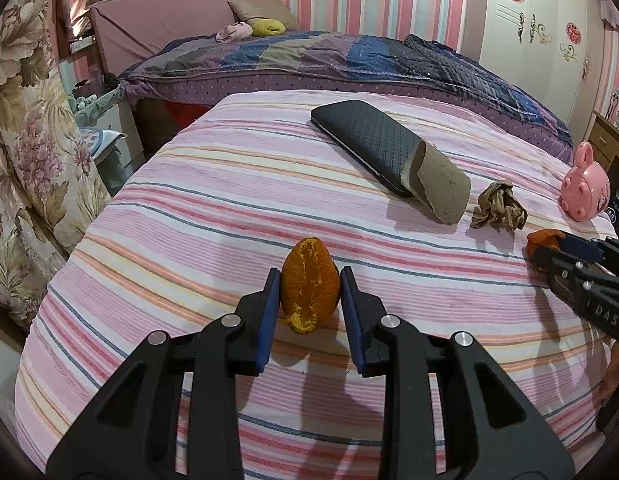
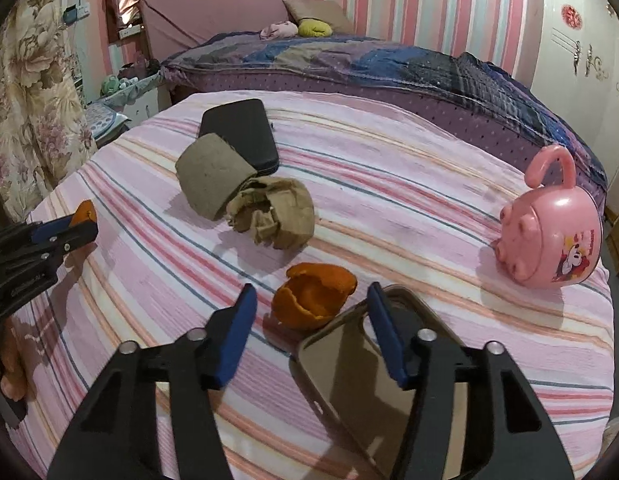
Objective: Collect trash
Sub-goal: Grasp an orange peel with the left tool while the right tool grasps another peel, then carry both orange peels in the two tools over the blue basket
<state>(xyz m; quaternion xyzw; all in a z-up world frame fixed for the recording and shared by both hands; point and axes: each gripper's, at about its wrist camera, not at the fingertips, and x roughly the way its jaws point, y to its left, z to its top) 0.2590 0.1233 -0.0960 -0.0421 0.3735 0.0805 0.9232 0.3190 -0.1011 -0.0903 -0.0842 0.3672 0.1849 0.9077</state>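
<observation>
My left gripper [image 1: 309, 276] gripped an upright piece of orange peel [image 1: 309, 285] between its blue pads [image 1: 270, 312], lifted clear above the pink striped cloth [image 1: 189, 208] that covered the table. In the right wrist view the same gripper [image 2: 83, 220] came in from the left edge, the peel's orange tip [image 2: 86, 211] showing at its fingertips.

My right gripper [image 2: 311, 300] stood wide apart, its fingers on either side of a second, cupped piece of orange peel [image 2: 313, 296] that lay on the cloth [image 2: 389, 184]; whether the pads touched it I could not tell. From the left wrist that gripper [image 1: 539, 252] showed at the right edge with the peel [image 1: 543, 240] at its tips. Just under the right finger lay a shiny metal tray [image 2: 349, 364], its near corner close beside the peel.

Farther back on the cloth sat a crumpled brown paper wad [image 1: 498, 206], and next to it a flattened cardboard tube [image 1: 439, 190] leaning against the end of a black quilted case [image 1: 369, 140]. In the right wrist view the wad [image 2: 275, 216] touched the tube [image 2: 211, 174], with the case [image 2: 241, 132] behind. A pink toy watering can [image 2: 549, 240] lay tipped on its side near the right edge of the table, well apart from the trash. Behind the table ran a bed with a purple-and-blue quilt [image 1: 349, 56].
</observation>
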